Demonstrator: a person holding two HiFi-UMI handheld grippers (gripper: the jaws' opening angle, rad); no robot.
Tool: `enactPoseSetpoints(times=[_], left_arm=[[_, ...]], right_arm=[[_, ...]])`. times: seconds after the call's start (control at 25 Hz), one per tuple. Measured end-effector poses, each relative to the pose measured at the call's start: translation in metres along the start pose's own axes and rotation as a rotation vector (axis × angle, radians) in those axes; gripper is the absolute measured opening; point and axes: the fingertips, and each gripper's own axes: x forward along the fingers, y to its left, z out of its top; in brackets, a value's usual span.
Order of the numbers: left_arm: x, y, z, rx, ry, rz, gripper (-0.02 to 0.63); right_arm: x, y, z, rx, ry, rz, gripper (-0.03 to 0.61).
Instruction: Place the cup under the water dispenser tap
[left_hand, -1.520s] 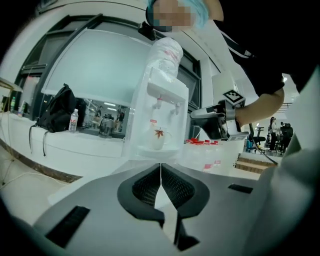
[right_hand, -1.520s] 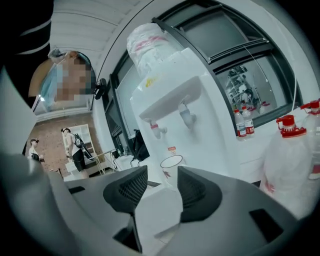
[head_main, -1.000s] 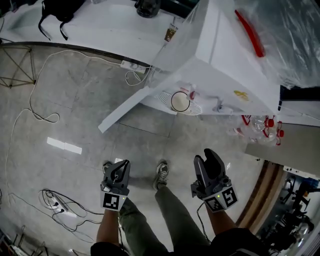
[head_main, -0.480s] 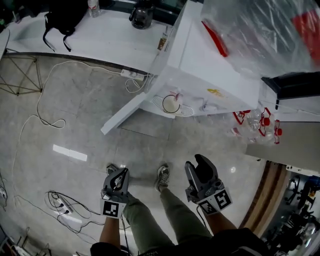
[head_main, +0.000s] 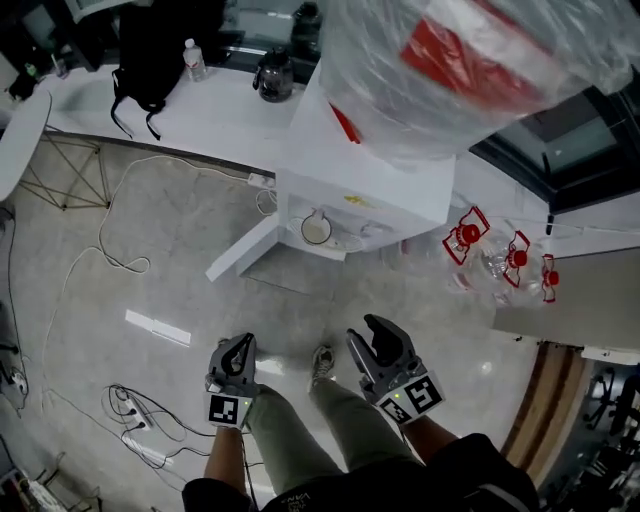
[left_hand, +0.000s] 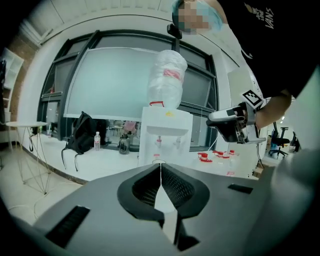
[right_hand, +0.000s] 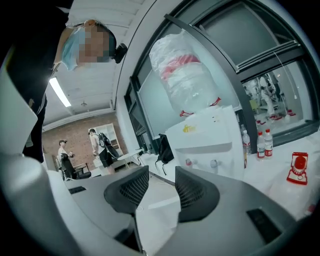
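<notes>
A white cup (head_main: 316, 229) stands in the alcove of the white water dispenser (head_main: 372, 190), below its taps. The dispenser carries a big plastic-wrapped bottle (head_main: 450, 60). Both grippers hang low by the person's legs, well back from the dispenser. My left gripper (head_main: 240, 346) is shut with nothing in it. My right gripper (head_main: 378, 330) is open and holds nothing. In the left gripper view the dispenser (left_hand: 165, 132) and the cup's rim (left_hand: 158, 160) show just past the shut left gripper (left_hand: 160, 167). The right gripper view has the dispenser (right_hand: 210, 137) beyond the open right gripper (right_hand: 162, 182).
A white counter (head_main: 200, 110) behind carries a black backpack (head_main: 150, 50), a water bottle (head_main: 194, 60) and a dark jug (head_main: 272, 75). Red-handled empty jugs (head_main: 500, 255) lie right of the dispenser. Cables and a power strip (head_main: 130, 420) lie on the floor at left. A white panel (head_main: 240, 250) leans at the dispenser's left.
The head view has drawn back from the dispenser, which now looks smaller and higher. Both grippers sit a little lower and nearer the body. The cup has stayed in the alcove.
</notes>
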Motion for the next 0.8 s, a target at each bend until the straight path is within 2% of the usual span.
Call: enactPoseSetpoints(times=[0.12,0.28,0.4,0.52,0.64,0.8], left_arm=[[0.003,-0.007,0.011,-0.001,-0.004,0.027,0.020],[0.005,-0.011,-0.002,0.034,0.064,0.070,0.020],[0.013,-0.024,0.005,0.039,0.091,0.099,0.020],[0.023,-0.037,0.035,0.110,0.091,0.081,0.020],[0.040,-0.054,0.074,0.181,0.044,0.010,0.020],[0.051,-0.077,0.126,0.186,-0.035,-0.043,0.020]], right_arm=[[-0.019,-0.004,0.011,-0.014,0.005,0.016,0.183],[-0.035,-0.010,0.028,-0.021,-0.005,0.031,0.178],[-0.050,-0.019,0.033,-0.011,0.002,0.044,0.176],[-0.058,-0.025,0.038,0.006,0.010,0.044,0.176],[-0.062,-0.026,0.049,0.012,0.000,0.047,0.176],[-0.064,-0.019,0.065,0.010,-0.024,0.055,0.176]])
